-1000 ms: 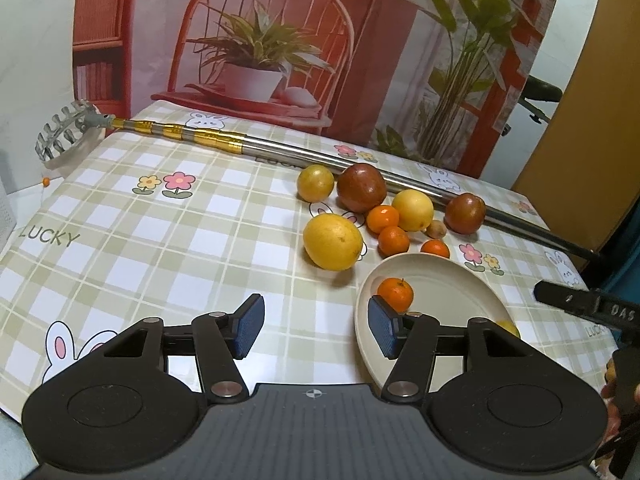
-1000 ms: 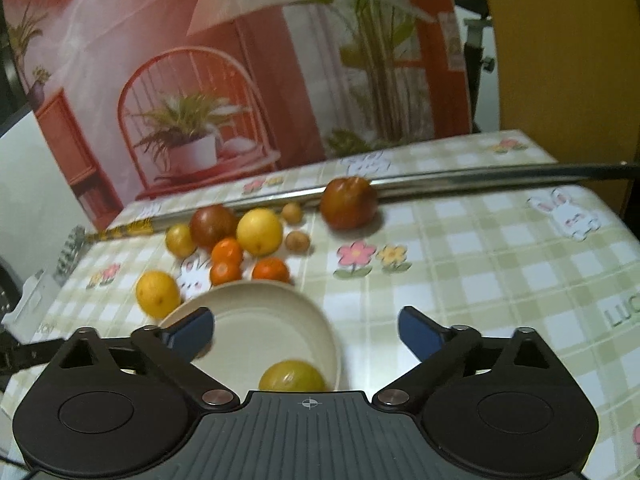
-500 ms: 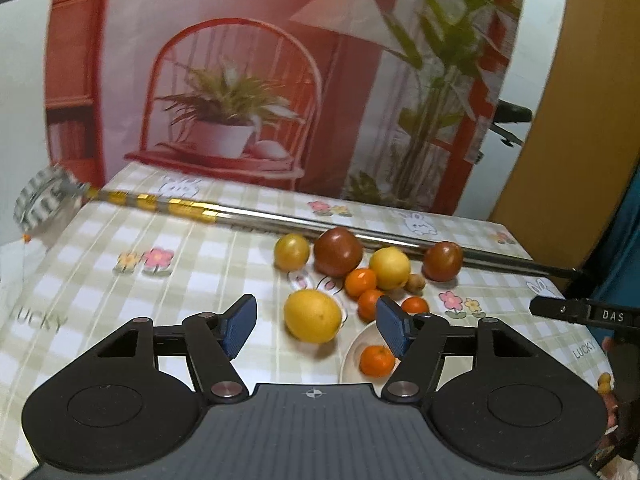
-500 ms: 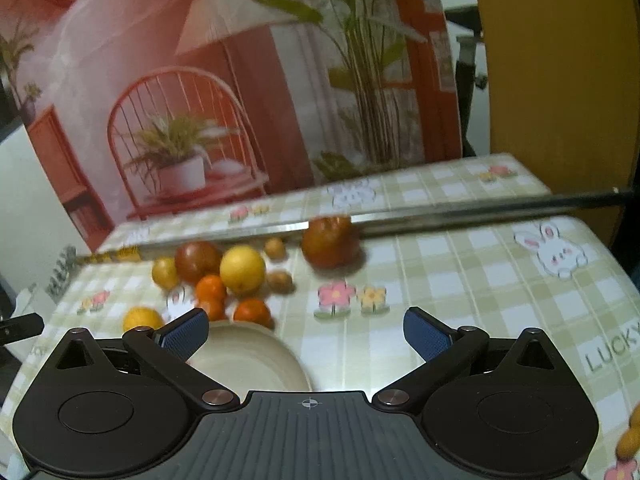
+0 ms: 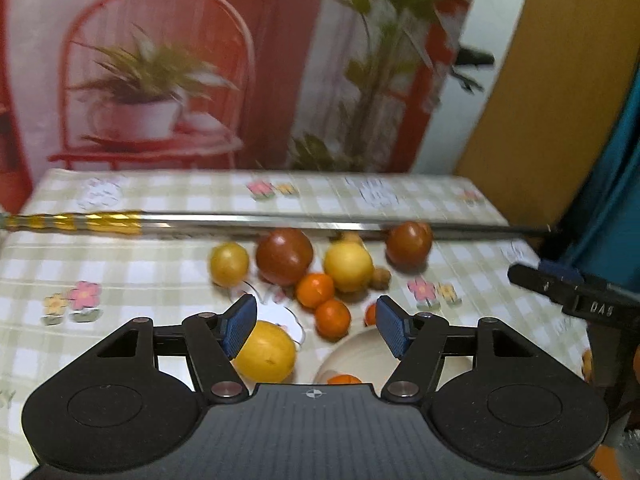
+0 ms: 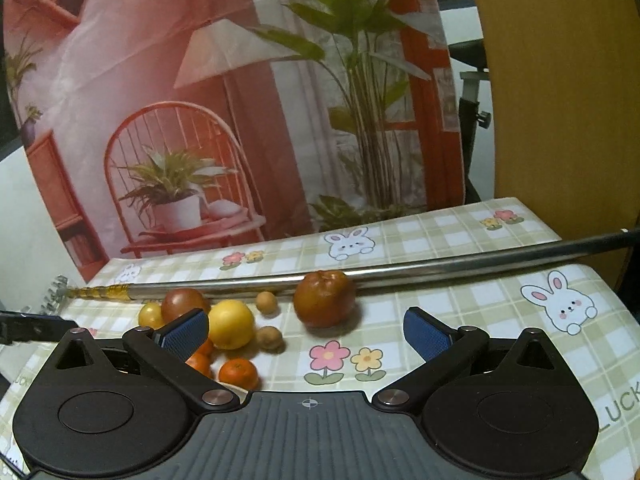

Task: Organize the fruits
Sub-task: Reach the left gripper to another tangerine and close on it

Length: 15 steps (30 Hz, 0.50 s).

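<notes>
Early in the job, by the look of it: only one small orange (image 5: pixel 339 379) visible in the cream bowl (image 5: pixel 352 350), half hidden behind the left gripper (image 5: pixel 316 330), jaws spread wide and holding nothing. Right gripper (image 6: pixel 306 334) likewise agape and empty, hovering above the checked tablecloth (image 6: pixel 472 312). Just beside the bowl, a large yellow citrus (image 5: pixel 265 356) on the cloth, slightly oval, long axis roughly left-right across the left view. Farther on, two more small oranges (image 5: pixel 315 290) near the bowl rim, then a row: small yellow fruit (image 5: pixel 229 264), dark red fruit (image 5: pixel 284 255), yellow round fruit (image 5: pixel 348 266), small brown nut-like fruit (image 5: pixel 381 278), and a second dark red fruit (image 5: pixel 408 243) apart at the right, dimpled top tilted toward the right camera. All of these still outside the bowl, so most of the gathering left. Beyond the fruit, a long metal pole (image 5: pixel 280 222) lying across the table, gold-banded end to the left. Painted backdrop (image 6: pixel 192 120) behind.
</notes>
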Each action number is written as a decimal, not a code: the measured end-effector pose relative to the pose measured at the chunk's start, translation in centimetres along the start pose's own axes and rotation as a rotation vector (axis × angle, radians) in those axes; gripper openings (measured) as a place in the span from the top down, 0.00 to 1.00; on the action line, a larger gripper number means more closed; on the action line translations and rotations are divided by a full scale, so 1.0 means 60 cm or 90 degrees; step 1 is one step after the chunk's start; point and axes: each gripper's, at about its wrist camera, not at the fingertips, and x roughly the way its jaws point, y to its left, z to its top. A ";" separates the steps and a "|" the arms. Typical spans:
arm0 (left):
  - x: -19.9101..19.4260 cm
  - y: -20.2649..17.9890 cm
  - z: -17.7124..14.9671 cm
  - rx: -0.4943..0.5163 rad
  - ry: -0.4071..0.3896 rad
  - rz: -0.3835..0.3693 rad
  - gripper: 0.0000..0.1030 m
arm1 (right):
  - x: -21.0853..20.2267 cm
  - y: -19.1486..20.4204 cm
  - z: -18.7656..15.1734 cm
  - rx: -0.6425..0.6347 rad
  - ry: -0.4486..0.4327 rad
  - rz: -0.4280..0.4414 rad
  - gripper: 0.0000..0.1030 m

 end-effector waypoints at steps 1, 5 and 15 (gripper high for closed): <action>0.017 0.000 0.003 0.000 0.018 -0.001 0.35 | 0.004 0.001 -0.002 -0.008 0.003 -0.007 0.00; 0.077 0.002 0.010 -0.019 0.085 -0.025 0.40 | 0.021 0.007 -0.004 -0.061 0.014 -0.048 0.00; 0.197 0.008 0.044 -0.098 0.185 -0.034 0.47 | 0.034 -0.024 -0.011 -0.023 0.011 -0.005 0.01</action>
